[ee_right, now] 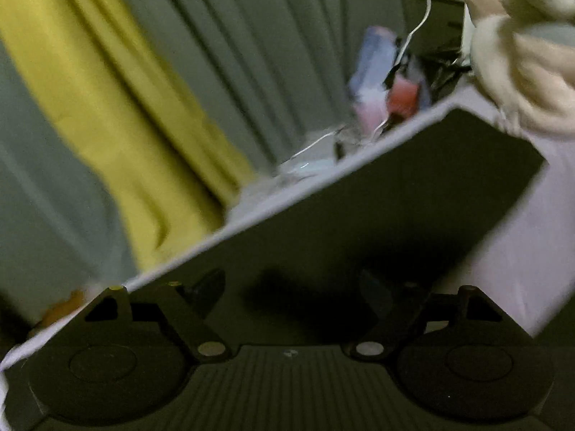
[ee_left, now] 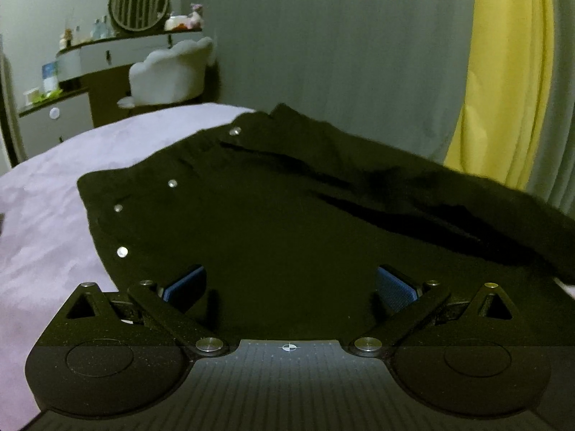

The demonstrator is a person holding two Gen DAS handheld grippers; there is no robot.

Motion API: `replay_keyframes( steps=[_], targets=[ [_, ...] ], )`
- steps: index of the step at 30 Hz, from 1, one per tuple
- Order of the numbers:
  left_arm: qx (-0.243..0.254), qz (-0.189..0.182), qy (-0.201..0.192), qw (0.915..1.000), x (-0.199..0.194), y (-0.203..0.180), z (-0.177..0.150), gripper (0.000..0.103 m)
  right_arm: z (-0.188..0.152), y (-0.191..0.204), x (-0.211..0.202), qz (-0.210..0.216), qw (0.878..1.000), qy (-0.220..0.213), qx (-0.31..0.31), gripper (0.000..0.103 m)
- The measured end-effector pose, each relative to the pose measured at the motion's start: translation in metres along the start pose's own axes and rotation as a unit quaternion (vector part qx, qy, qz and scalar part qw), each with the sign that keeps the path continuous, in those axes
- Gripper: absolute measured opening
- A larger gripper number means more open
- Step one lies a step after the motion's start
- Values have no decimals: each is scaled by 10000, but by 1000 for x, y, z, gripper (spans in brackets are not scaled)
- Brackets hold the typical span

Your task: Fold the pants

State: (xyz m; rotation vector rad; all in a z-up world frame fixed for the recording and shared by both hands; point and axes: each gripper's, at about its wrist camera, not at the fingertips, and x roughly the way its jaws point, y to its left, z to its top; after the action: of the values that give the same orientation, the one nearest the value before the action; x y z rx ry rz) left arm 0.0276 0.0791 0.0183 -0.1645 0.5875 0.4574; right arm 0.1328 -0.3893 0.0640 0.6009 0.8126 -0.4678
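Note:
Black pants (ee_left: 273, 215) lie spread on a lavender bed (ee_left: 46, 194), with the waistband and its silver buttons (ee_left: 122, 251) toward the left. One leg lies folded across the top right. My left gripper (ee_left: 291, 283) hovers low over the seat of the pants, open, its blue pads (ee_left: 185, 283) wide apart with nothing pinched. In the blurred right wrist view, the straight-edged leg end of the pants (ee_right: 377, 208) fills the middle. My right gripper (ee_right: 289, 289) is above it, fingers (ee_right: 206, 287) apart, open, with no cloth clamped.
A dressing table with a round mirror (ee_left: 139, 1) and a white chair (ee_left: 169, 72) stand beyond the bed. Grey and yellow curtains (ee_left: 503, 72) hang behind. A cream plush toy (ee_right: 524, 68) lies on the bed's far corner, next to a cluttered bedside with cables (ee_right: 395, 82).

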Motion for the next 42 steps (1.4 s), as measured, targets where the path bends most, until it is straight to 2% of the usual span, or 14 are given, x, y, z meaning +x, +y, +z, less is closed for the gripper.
replay_keyframes(
  steps=[7,11,13,17,20,22,23,28,33,35,36,37,39,42],
  targets=[
    [296,100,274,9991,23,-10,-9,103,28,45,86,-798,9963,277,160,79],
    [382,98,272,9989,23,-13,-12,103,27,59,109,-1235,9913,404,-185,79],
    [412,101,263,9988,23,-15,-13,103,25,62,120,-1503,9857,422,-638,79],
    [311,15,315,9990,25,-13,-13,103,20,68,121,-1563,9806,389,-1118,73],
    [168,-51,389,9991,27,-10,-11,103,21,68,110,-1304,9818,392,-1326,37],
    [21,-84,457,9989,28,-8,-12,103,18,66,95,-1096,9821,386,-1483,1],
    [-19,-79,466,9989,29,-9,-13,103,13,63,87,-1005,9824,426,-1514,0],
    [190,-116,474,9986,20,-18,-18,103,-19,8,37,-17,9938,253,-1087,0],
    [373,-162,423,9983,15,-25,-22,103,-16,-17,6,115,9950,-187,-970,4],
    [371,-172,417,9983,17,-25,-21,103,-7,-22,1,-48,9971,-282,-704,22],
    [374,-174,396,9984,18,-25,-21,103,-3,-27,2,-222,9984,-258,-442,45],
    [383,-174,374,9984,19,-25,-22,103,-1,-33,2,-321,9989,-280,-215,56],
    [394,-170,337,9985,19,-26,-23,103,-1,-47,-3,-485,9977,-404,227,57],
    [389,-187,323,9985,20,-26,-23,103,-12,-64,-2,-523,9975,-390,253,57]
  ],
)
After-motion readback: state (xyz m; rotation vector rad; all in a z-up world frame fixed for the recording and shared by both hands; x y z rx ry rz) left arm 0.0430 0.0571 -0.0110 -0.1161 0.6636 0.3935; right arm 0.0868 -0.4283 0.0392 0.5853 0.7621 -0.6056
